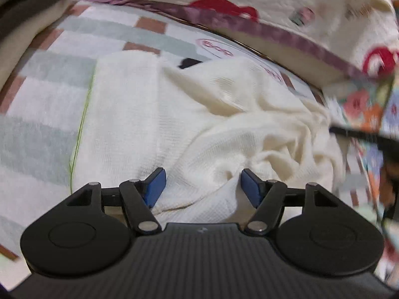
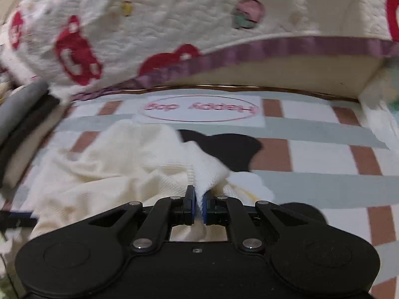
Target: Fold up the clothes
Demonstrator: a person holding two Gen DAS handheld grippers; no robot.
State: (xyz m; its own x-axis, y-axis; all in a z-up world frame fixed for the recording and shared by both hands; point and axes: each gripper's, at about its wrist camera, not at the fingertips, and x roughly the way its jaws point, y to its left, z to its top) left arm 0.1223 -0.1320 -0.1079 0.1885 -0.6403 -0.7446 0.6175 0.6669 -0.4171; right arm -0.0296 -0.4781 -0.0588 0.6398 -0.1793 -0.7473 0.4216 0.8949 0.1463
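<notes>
Left wrist view: left gripper (image 1: pixel 201 185) jaws apart, cream garment (image 1: pixel 199 114) rumpled btwn & ahead of them; right gripper (image 2: pixel 198 205) jaws clamped on garment fold, checked blanket (image 2: pixel 324 154) beyond.

A garment (image 1: pixel 199 114) lies crumpled on a checked blanket (image 2: pixel 324 184). Behind both, a quilt (image 2: pixel 174 25) is heaped along the blanket's far edge. A printed oval label (image 2: pixel 199 108) sits on the blanket between garment and quilt. The right hand-held gripper (image 2: pixel 198 206) sits at the garment's near edge, with a fold between its fingers.
</notes>
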